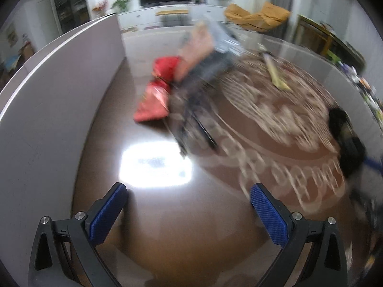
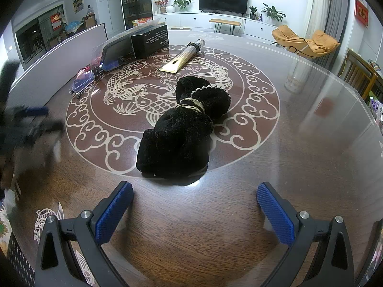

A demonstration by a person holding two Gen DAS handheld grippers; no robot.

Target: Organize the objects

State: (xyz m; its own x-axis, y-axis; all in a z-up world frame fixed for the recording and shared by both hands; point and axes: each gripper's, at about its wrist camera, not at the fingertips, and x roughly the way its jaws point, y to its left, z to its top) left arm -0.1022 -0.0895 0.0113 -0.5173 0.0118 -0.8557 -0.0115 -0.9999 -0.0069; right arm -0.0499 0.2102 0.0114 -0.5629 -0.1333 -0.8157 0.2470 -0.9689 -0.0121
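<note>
Black velvet pouch [image 2: 178, 129] just ahead of right gripper [image 2: 195, 197], both grippers wide apart, empty

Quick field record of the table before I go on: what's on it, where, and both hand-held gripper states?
surface: round table, fish pattern
nearest item: black velvet pouch, tied at middle, lying in front of right hand-held gripper
beyond it: gold tube
far left: black box beside clear-wrapped items
right hand-held gripper: open, empty
left hand-held gripper: open, empty
left view: motion-blurred

Round table [image 2: 299, 143]: black pouch [image 2: 177, 134], gold tube [image 2: 182, 58], black box [image 2: 149, 40].
</note>
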